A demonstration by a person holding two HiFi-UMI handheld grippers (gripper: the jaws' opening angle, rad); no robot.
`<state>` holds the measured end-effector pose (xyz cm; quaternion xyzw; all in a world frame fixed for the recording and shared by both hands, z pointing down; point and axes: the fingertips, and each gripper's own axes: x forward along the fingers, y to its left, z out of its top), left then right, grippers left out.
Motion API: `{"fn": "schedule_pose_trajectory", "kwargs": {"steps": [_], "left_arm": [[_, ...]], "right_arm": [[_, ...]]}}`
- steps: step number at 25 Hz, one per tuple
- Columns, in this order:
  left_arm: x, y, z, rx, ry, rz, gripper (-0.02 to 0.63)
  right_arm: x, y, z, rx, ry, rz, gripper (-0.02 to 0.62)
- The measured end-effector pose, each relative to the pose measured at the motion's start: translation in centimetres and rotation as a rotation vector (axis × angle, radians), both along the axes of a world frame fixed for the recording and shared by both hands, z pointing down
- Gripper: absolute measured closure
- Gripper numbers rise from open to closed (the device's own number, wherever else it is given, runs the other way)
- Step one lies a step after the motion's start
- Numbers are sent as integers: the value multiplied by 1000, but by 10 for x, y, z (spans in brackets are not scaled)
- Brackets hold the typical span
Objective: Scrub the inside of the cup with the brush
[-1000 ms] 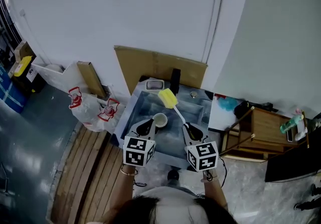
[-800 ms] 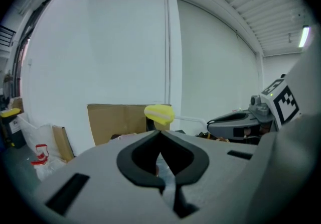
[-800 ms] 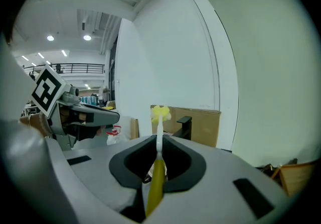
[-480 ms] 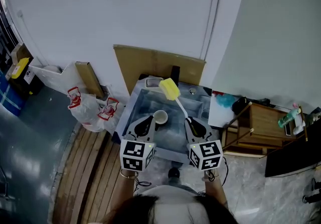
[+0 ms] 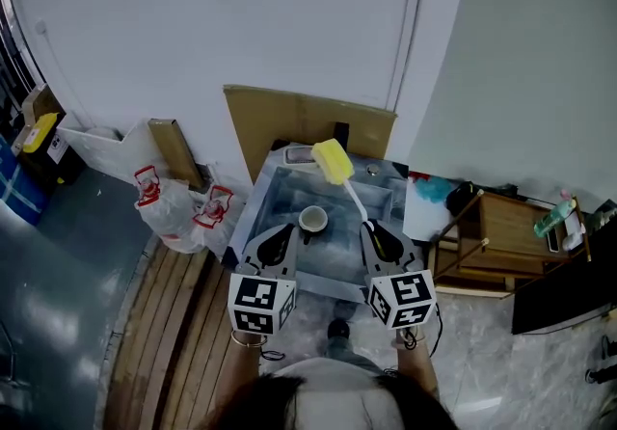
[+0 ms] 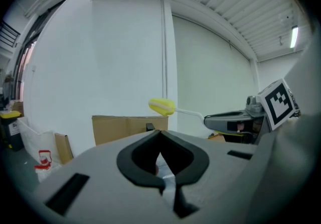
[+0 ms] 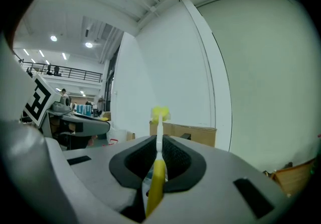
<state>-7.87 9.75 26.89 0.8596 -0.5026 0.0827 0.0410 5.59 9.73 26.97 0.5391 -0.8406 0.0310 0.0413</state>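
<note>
A small white cup is over the grey sink, right at the tips of my left gripper. That gripper is shut and seems to hold the cup by its near side. In the left gripper view the pads meet at my left gripper, and something whitish shows behind them. My right gripper is shut on the handle of the brush, whose yellow head sticks up beyond the cup, clear of it. The brush handle runs between the jaws of my right gripper. From the left gripper the brush shows too.
A cardboard sheet leans on the white wall behind the sink. Plastic bags and a box lie to the left. A low wooden table stands on the right, with a teal cloth beside it. Wooden slats cover the floor at left.
The brush head has risen and moved farther beyond the cup. Both grippers and the cup have shifted slightly forward over the sink.
</note>
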Motion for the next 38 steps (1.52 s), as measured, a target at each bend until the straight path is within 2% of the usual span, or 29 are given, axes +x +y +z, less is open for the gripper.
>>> {"fn": "schedule_pose_trajectory", "kwargs": {"steps": [10,22,38], "left_arm": [[-14,34,-14,38,26,-20,597],[-13,78,-15,55,47,-32,597],[-11,101,-14,56,61,-38,597]], "right_arm": [[-1,35,-16,48,-6,24,545],[5,76,-19,77,-11,24,545],[14,99,-18,86,-9,37,545]]}}
